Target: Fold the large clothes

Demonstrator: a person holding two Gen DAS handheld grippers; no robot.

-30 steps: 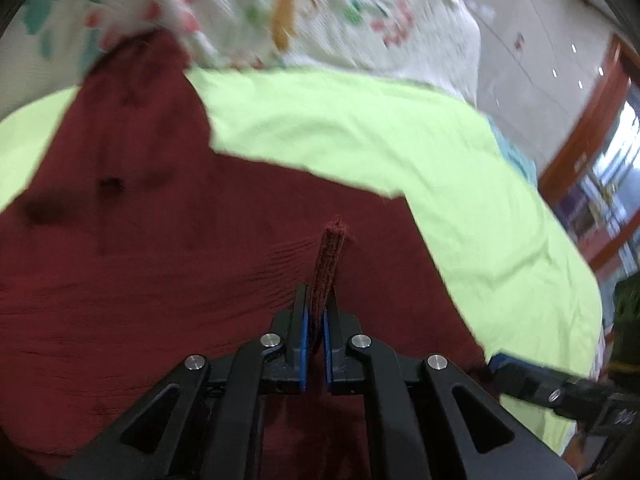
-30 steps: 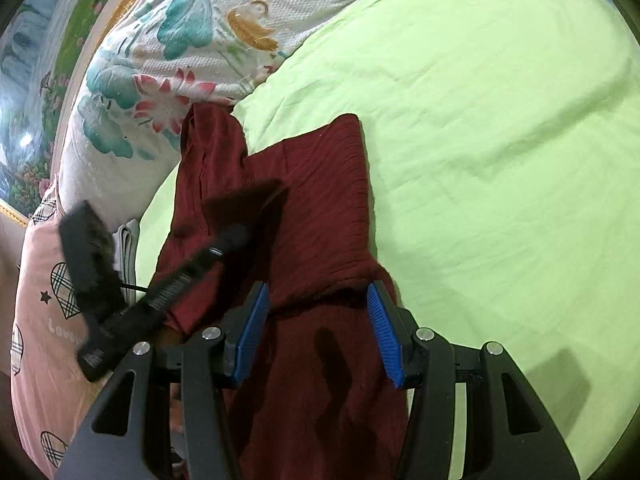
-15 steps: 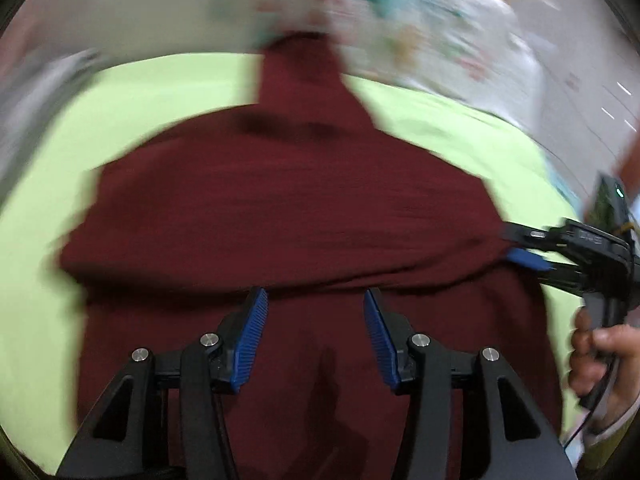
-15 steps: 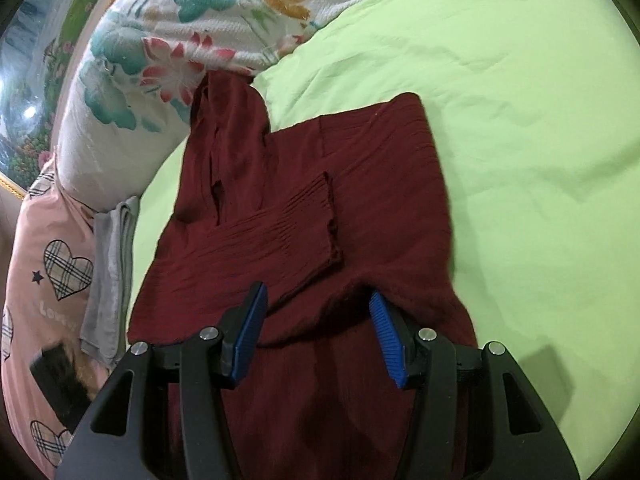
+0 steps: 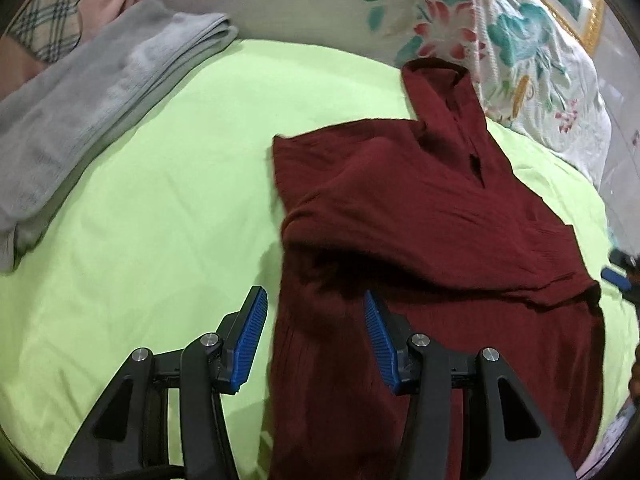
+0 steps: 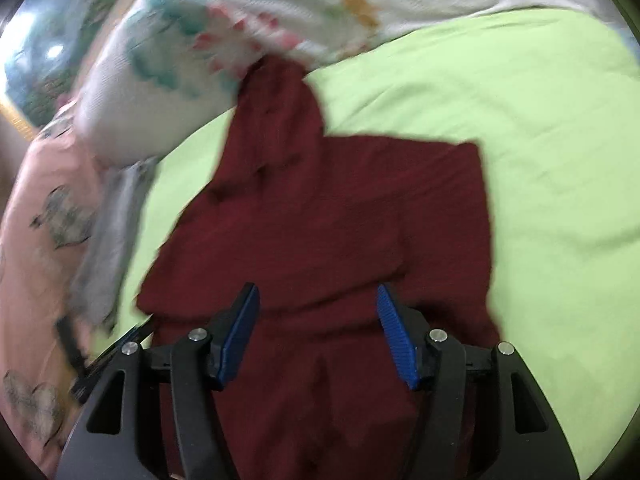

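A dark red knitted sweater (image 5: 404,216) lies on the lime green bed sheet (image 5: 160,184), sleeves folded across its body, its high collar toward the floral pillow. My left gripper (image 5: 314,314) is open and empty, hovering over the sweater's left edge. My right gripper (image 6: 318,316) is open and empty above the sweater's (image 6: 328,216) lower body. The right gripper's blue tip (image 5: 616,278) shows at the right edge of the left wrist view.
A folded grey towel (image 5: 80,104) lies at the far left of the bed. A floral pillow (image 5: 500,32) and a pink heart-print pillow (image 6: 36,240) line the head of the bed. The green sheet (image 6: 540,160) spreads to the right.
My left gripper let go of the sleeve cuff, opened, and swung left off the sweater's middle. The right gripper stayed open and shifted over the sweater's body.
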